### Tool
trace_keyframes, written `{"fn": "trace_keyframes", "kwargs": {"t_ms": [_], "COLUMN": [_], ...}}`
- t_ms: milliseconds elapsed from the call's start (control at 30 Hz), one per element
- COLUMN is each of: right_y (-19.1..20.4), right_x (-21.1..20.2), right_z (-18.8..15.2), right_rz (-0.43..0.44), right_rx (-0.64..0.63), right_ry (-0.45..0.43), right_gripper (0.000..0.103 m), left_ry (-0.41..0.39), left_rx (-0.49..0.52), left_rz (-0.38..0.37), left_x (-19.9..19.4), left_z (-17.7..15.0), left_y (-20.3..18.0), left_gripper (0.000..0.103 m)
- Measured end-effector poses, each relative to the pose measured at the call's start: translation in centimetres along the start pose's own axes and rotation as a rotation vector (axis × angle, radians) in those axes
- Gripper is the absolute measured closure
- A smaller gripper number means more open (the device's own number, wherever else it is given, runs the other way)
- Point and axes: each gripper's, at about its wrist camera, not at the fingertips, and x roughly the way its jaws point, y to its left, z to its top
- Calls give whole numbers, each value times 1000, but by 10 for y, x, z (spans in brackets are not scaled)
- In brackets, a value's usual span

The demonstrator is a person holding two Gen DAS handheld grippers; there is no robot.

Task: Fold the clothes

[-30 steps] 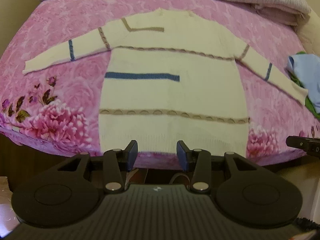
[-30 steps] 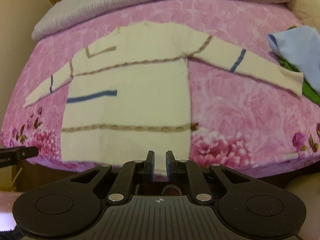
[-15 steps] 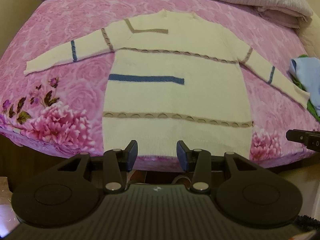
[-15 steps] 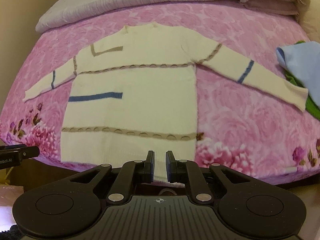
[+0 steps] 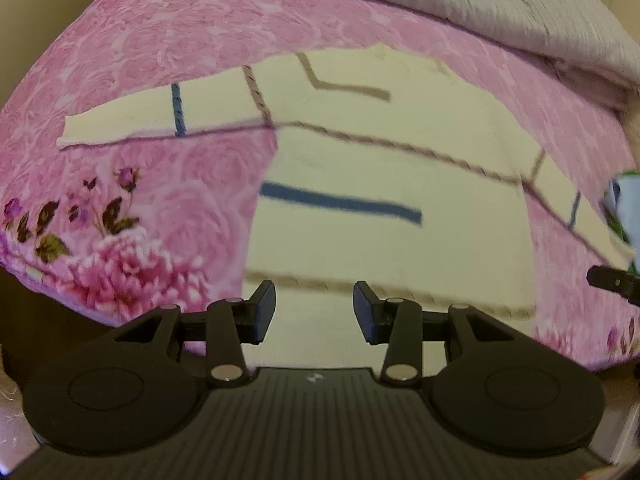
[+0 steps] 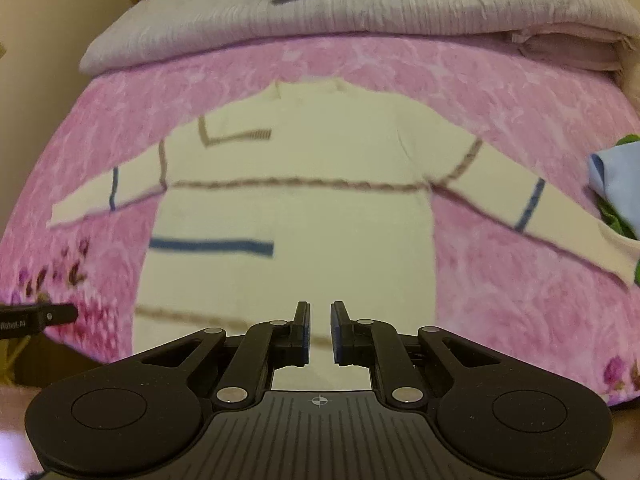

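- Cream sweater [image 6: 292, 216]: lies flat and face up on the pink floral bedspread [image 6: 500, 272], both sleeves spread outward, hem toward the near edge of the bed. No fold is made yet.
- Left gripper [image 5: 315, 312]: jaws stand wide apart and hold nothing; it hangs just over the hem region, near the sweater's left side edge.
- Right gripper [image 6: 320, 332]: jaws nearly closed, a narrow gap showing between the pads, with nothing clamped; it hangs over the middle of the hem.
- Left sleeve [image 5: 160, 120] and right sleeve [image 6: 532, 208]: each extends well clear of the body. The right cuff ends just beside a light blue garment [image 6: 616, 176] lying over something green.
- Step in hand, as judged: approach for the first grasp, probably at the hem or a sleeve.
- To do it well: the right jaws need to open before reaching the fabric; each gripper should pinch only the sweater's layers, not the bedspread beneath.
- Lift both points evenly so the knit does not stretch or skew.
- Risk: dragging the right sleeve may catch the blue garment.
- Grey blanket [image 6: 360, 12]: folded at the far end, apart from the work.
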Motion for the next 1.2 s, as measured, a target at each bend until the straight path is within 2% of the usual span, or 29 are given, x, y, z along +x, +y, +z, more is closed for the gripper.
{"fn": "trace_keyframes", "kwargs": {"t_ms": [100,233,300,400,433,567,600,633,667,700,733,800,833,900,1033,1167,1200], "right_y": [4,8,11,20,24,36,38,41,43,45,46,48,48,45,32,17,14], "right_x": [22,54,71,93,99,125,132,141,149,156,164,173,174,180,200,214,218], "right_z": [23,55,70,88,92,104,106,108,110,111,112,114,113,112,108,96,92], "right_rz": [26,52,49,44,53,101,109,110,110,105,99,81,58,76,55,46,43], "right_rx": [77,193,243,288,299,375,397,402,407,412,418,411,411,426,453,467,472], "right_ry": [-11,-9,-1,-49,-55,-90,-102,-89,-77,-70,-63,-45,-66,-79,-42,-19,-12], "right_gripper": [92,91,91,93,103,102,99,85,55,40,34,35,35,35,34,34,34], "left_ry": [-29,-55,-57,-74,-81,-104,-113,-125,-137,-147,-156,-170,-179,-200,-250,-346,-367], "left_rx": [-73,-264,-362,-467,-502,-681,-723,-766,-805,-839,-872,-940,-972,-1030,-1141,-1150,-1131], "left_rz": [-33,-59,-57,-43,-37,-27,-22,-16,-10,-4,2,11,10,3,7,-5,-7], "left_x": [13,40,58,86,95,132,140,148,155,161,168,180,186,196,215,224,224], "left_z": [27,60,74,91,95,108,110,111,112,112,113,112,110,107,101,101,102], "left_y": [33,99,135,185,200,257,269,280,291,301,311,329,336,349,372,375,373], "left_gripper": [64,62,62,62,62,62,62,62,62,62,62,62,62,62,62,60,67]}}
